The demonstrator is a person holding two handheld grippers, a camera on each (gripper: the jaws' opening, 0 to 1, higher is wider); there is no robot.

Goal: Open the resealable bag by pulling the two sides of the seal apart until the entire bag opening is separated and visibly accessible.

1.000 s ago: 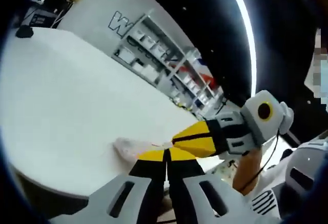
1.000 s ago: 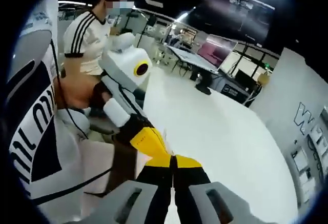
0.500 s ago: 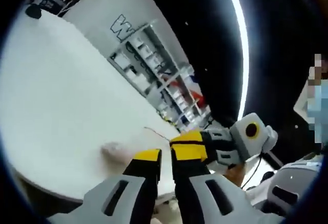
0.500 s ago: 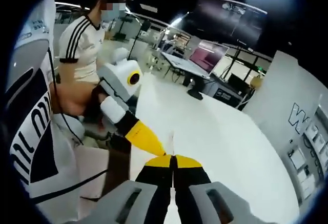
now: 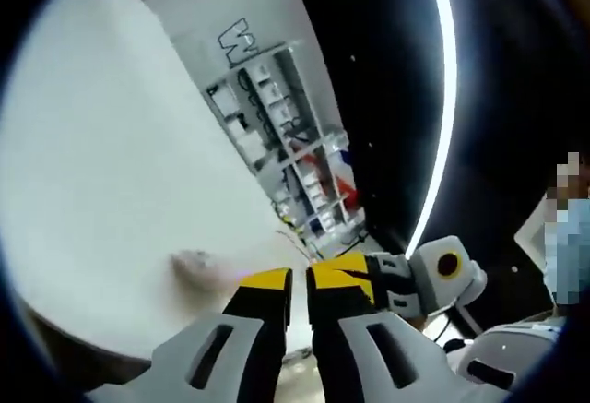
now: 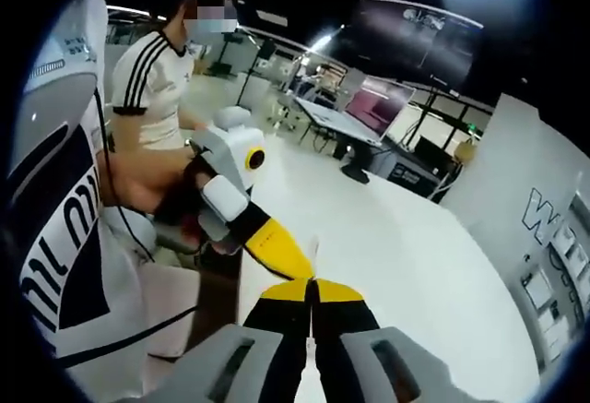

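Left tool (image 5: pixel 297 278) and right tool (image 6: pixel 313 285), each clenched on a seal edge of the translucent bag (image 5: pixel 198 265) above the table (image 5: pixel 101 182); separation barely begun.

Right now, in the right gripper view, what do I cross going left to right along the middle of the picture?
Person's striped white shirt → left gripper with its yellow jaws → thin edge of the resealable bag above the right gripper → white table → grey wall with lettering.
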